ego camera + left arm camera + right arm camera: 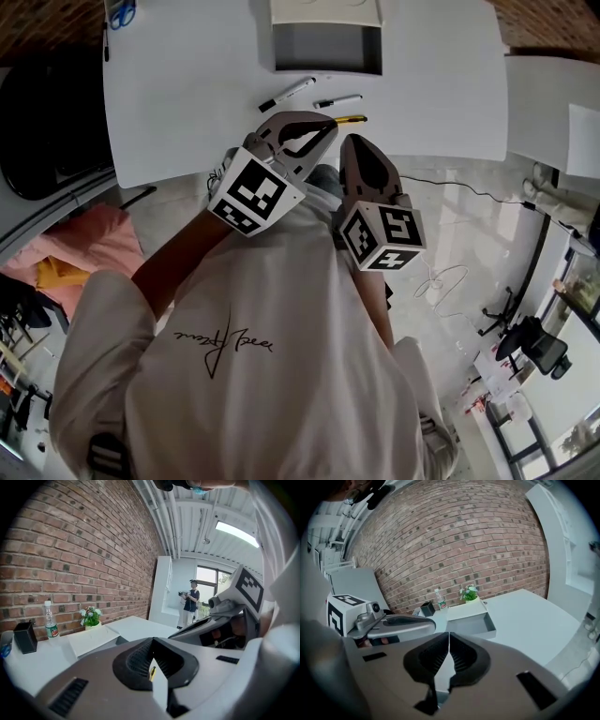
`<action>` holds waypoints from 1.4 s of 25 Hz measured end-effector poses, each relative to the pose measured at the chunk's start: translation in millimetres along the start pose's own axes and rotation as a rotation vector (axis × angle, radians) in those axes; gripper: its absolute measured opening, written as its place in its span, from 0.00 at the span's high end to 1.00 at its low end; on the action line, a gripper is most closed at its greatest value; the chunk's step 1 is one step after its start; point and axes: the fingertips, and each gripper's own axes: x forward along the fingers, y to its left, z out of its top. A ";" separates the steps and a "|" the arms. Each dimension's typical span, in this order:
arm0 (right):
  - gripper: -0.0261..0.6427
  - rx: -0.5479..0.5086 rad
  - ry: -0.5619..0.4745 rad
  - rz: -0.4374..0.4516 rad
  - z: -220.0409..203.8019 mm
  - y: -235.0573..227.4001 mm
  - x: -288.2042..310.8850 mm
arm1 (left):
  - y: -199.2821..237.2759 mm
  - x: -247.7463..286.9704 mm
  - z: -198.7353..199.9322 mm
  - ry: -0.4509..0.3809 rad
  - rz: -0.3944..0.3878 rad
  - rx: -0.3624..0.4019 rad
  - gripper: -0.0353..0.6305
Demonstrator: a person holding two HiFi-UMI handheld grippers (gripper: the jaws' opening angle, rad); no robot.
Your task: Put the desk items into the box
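An open grey box (326,47) with a white lid stands at the far side of the white desk (187,103); the right gripper view shows the box (471,620) too. In front of it lie two black-and-white markers (287,94) (337,100) and a yellow pen (349,119). My left gripper (330,124) hovers over the desk's near edge, its tips just short of the yellow pen, jaws closed with nothing held. A sliver of the yellow pen (152,673) shows through its jaw recess. My right gripper (349,141) is beside it, shut and empty.
A black pen holder (427,608), a water bottle (439,599) and a small potted plant (469,593) stand by the brick wall behind the box. Blue scissors (120,13) lie at the desk's far left. A black chair (37,122) is left; a second table (553,103) right.
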 end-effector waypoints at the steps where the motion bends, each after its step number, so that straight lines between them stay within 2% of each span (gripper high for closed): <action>1: 0.92 -0.002 -0.005 -0.004 2.1 0.6 1.0 | 3.8 -0.6 1.0 -0.006 0.002 -0.010 0.95; 5: 0.92 0.006 -0.018 -0.009 8.9 2.6 9.8 | 19.0 -2.8 2.2 -0.019 0.004 -0.036 0.95; 13: 0.92 0.000 -0.086 -0.075 41.7 -21.7 23.6 | 49.6 7.9 24.1 -0.060 0.019 -0.002 0.95; 20: 0.92 -0.040 -0.073 -0.073 55.0 -40.0 38.6 | 67.6 15.9 17.4 -0.034 0.015 -0.020 0.94; 27: 0.92 -0.108 0.046 -0.053 33.8 -59.3 55.4 | 76.8 19.2 5.8 0.002 0.008 -0.049 0.95; 33: 0.92 -0.175 0.204 0.039 3.3 -59.5 71.8 | 82.5 23.8 -2.1 0.023 -0.005 -0.079 0.95; 35: 0.92 -0.234 0.248 0.054 -5.1 -60.9 76.1 | 83.9 24.5 -3.3 0.027 -0.004 -0.086 0.94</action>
